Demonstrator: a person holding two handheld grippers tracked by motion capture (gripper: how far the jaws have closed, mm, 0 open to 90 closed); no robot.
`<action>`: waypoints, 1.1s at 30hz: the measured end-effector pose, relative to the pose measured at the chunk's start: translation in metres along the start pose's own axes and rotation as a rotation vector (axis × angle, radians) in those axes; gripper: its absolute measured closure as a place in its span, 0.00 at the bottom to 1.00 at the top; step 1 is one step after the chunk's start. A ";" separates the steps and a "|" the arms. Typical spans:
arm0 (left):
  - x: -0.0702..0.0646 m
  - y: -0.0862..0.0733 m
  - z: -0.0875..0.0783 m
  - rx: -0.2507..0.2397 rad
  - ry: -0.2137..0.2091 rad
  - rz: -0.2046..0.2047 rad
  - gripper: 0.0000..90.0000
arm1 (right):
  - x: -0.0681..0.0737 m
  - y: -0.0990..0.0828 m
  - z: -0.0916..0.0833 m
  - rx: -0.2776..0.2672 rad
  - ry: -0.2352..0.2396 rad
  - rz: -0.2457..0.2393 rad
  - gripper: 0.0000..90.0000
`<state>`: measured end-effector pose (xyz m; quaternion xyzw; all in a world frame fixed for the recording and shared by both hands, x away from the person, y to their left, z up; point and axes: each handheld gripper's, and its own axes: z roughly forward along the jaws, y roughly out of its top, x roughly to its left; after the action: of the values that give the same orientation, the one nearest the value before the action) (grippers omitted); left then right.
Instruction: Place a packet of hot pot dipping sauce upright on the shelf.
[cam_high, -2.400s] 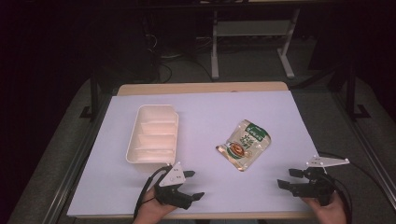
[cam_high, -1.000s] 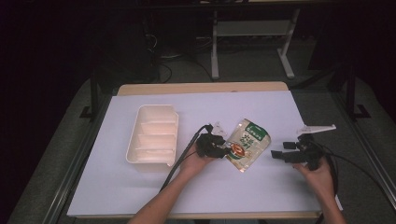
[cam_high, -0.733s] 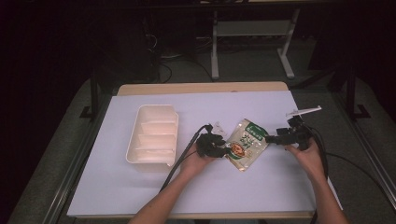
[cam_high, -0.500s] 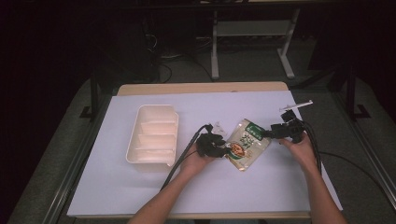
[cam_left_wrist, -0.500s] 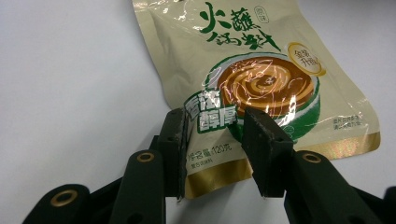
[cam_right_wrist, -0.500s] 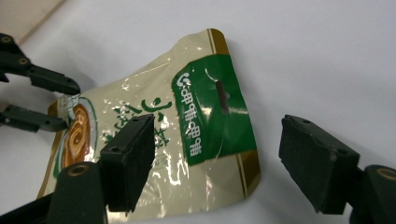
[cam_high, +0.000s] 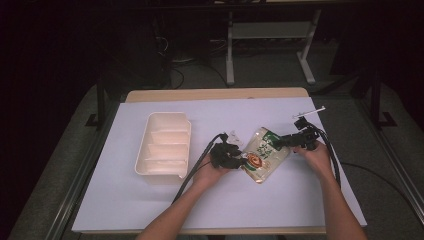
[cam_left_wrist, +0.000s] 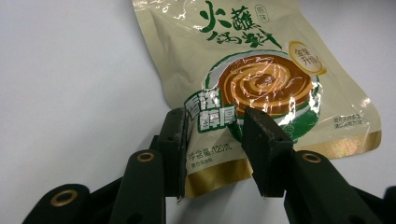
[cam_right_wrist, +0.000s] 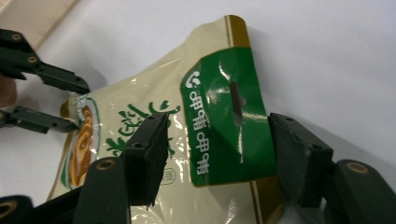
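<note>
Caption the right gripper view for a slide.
Open right tongs straddle the green header of a snack pouch on the white table.

A cream divided tray (cam_high: 164, 145) sits on the white table (cam_high: 150, 210) — beyond it, a metal stand (cam_high: 265, 35).

The snack pouch (cam_left_wrist: 261, 70) carries large dark-green Chinese brush characters across its cream upper face, of which "火" leads the line; a small gold oval (cam_left_wrist: 307, 57) beside the brown swirl picture reads "金装升级"; a green-and-white banner low on the swirl holds bold white characters partly creased, ending "醇厚"; beneath it small print reads "净含量:120克". On the green header band (cam_right_wrist: 224, 116) with the hang hole, white characters run lengthwise; they are too distorted to read with certainty.
</note>
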<state>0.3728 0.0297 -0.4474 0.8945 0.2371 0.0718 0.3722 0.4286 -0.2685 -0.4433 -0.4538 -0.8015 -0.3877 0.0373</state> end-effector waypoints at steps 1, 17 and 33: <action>0.000 0.000 0.000 0.000 0.001 -0.001 0.67 | 0.001 0.000 -0.001 0.000 0.009 -0.006 0.44; -0.001 0.000 0.000 0.006 0.009 -0.021 0.67 | 0.024 0.002 -0.027 -0.035 0.115 -0.104 0.69; -0.002 0.000 -0.001 0.000 0.016 -0.013 0.66 | 0.024 -0.003 0.003 0.074 0.100 -0.057 0.77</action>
<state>0.3709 0.0295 -0.4471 0.8922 0.2459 0.0767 0.3709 0.4129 -0.2507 -0.4371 -0.4092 -0.8250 -0.3809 0.0829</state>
